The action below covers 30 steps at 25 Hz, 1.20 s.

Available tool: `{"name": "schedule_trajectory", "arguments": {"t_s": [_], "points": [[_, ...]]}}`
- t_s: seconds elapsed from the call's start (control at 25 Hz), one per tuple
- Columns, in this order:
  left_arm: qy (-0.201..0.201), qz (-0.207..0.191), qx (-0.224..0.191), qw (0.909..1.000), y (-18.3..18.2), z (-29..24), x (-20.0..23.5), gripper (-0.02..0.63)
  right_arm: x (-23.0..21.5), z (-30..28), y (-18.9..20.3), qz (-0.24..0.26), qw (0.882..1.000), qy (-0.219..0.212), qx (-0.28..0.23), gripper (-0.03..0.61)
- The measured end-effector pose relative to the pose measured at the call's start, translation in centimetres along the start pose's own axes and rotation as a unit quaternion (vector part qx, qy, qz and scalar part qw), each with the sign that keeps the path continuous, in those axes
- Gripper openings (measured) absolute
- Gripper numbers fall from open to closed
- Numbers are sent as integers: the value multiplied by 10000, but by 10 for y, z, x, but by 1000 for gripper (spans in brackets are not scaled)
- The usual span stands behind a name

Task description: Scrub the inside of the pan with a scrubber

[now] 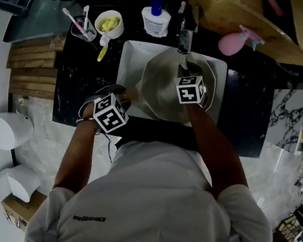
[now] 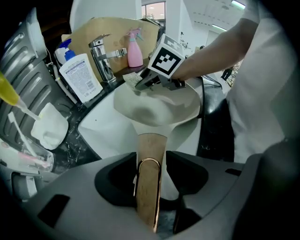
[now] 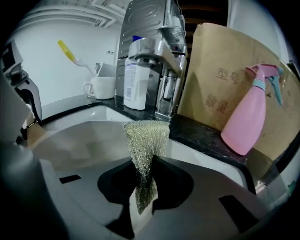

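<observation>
While the cream pan (image 1: 164, 91) lay in the white sink (image 1: 129, 58), filling most of the basin with its inside facing up, its wooden handle (image 2: 151, 159) ran from the bowl back toward the person's left side, and that long axis pointed straight into the left claw (image 2: 151, 187). The left claw was closed on the handle near its ringed end, the jaws set against its two sides. The right claw (image 3: 143, 187) was clamped on a metal mesh scrubber (image 3: 145, 140), which stood up out of the jaws as a folded strip. The right claw was far the nearer to the bowl: it hung over the far half of the pan, just short of the faucet (image 1: 184, 38), with the pan's inside directly below and ahead of it, so a downward push looked like all the scrubbing needed. Only the head view showed both claws and the whole pan at once. The left gripper view alone showed the grip on the handle, and the right gripper view alone showed the pinch on the mesh. Beyond the sink, on the black table (image 1: 242, 113), stood a soap bottle (image 1: 156, 19), a pink spray bottle (image 3: 248, 117) and a sheet of cardboard (image 3: 220, 84).
</observation>
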<state>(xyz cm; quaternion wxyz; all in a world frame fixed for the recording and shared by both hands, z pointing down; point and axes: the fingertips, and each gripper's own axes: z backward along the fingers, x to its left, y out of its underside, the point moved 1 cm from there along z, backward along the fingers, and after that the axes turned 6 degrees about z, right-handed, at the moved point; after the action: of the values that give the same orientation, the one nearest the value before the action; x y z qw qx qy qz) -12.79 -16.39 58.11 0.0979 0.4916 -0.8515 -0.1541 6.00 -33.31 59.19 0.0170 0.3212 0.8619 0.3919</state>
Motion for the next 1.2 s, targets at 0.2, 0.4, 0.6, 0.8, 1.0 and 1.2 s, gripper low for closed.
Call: {"name": "schedule_trajectory", "arguments": {"t_s": [0.2, 0.4, 0.6, 0.8, 1.0, 1.2], "points": [[-12, 108, -25, 9999, 0, -4, 3, 190, 12, -16, -6, 142, 9996, -228, -33, 97], [56, 151, -156, 9997, 1, -5, 5, 193, 22, -28, -15, 275, 9982, -508, -134, 100], [105, 145, -161, 9997, 2, -5, 3, 193, 42, -35, -24, 490, 9945, -873, -295, 101], [106, 126, -159, 9997, 2, -5, 5, 193, 56, -38, -29, 657, 9911, -1102, -354, 101], [48, 78, -189, 9998, 2, -5, 5, 193, 74, -36, -28, 717, 9849, -1528, -378, 101], [26, 46, -213, 9998, 2, -6, 4, 193, 96, -29, -25, 1018, 9761, -1894, -324, 101]]}}
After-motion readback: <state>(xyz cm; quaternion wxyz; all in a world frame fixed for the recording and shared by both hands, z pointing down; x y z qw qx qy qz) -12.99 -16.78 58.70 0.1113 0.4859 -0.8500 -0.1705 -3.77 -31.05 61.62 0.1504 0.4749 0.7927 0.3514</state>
